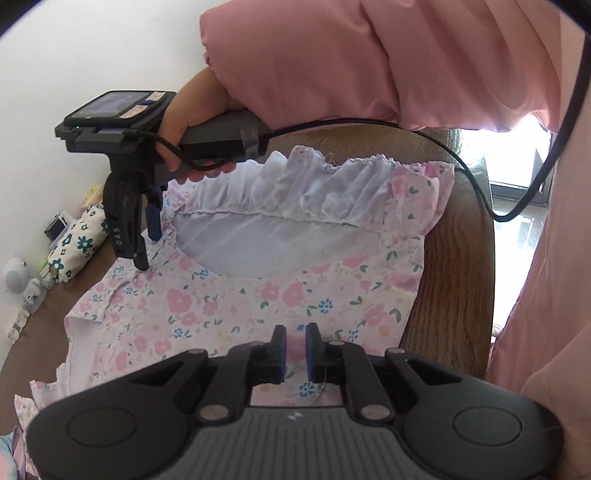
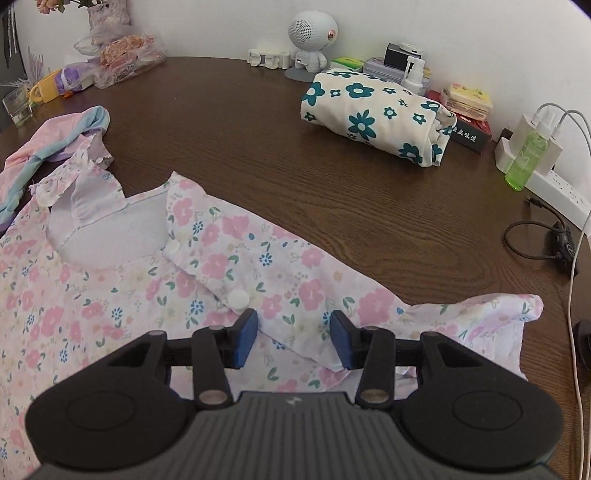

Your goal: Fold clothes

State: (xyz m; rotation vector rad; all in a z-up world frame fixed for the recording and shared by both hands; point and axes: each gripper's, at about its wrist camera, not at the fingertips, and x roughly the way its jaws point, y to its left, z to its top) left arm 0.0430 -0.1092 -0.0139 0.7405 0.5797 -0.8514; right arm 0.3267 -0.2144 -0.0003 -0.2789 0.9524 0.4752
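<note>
Lying flat on the wooden table (image 2: 258, 122): floral garment (image 2: 110, 295). Right gripper (image 2: 293, 341) spread open over its shoulder. Left gripper (image 1: 295, 350) parted narrowly, holding nothing; folded bundle (image 2: 373, 114) at 1 o'clock.

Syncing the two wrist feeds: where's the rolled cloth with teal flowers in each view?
Left wrist view: rolled cloth with teal flowers at far left edge, by the wall, left of the right hand-held gripper.
Right wrist view: same cloth upper centre-right on the brown table.
Shared landmark: white round-headed speaker figure, beside it in both.
</note>
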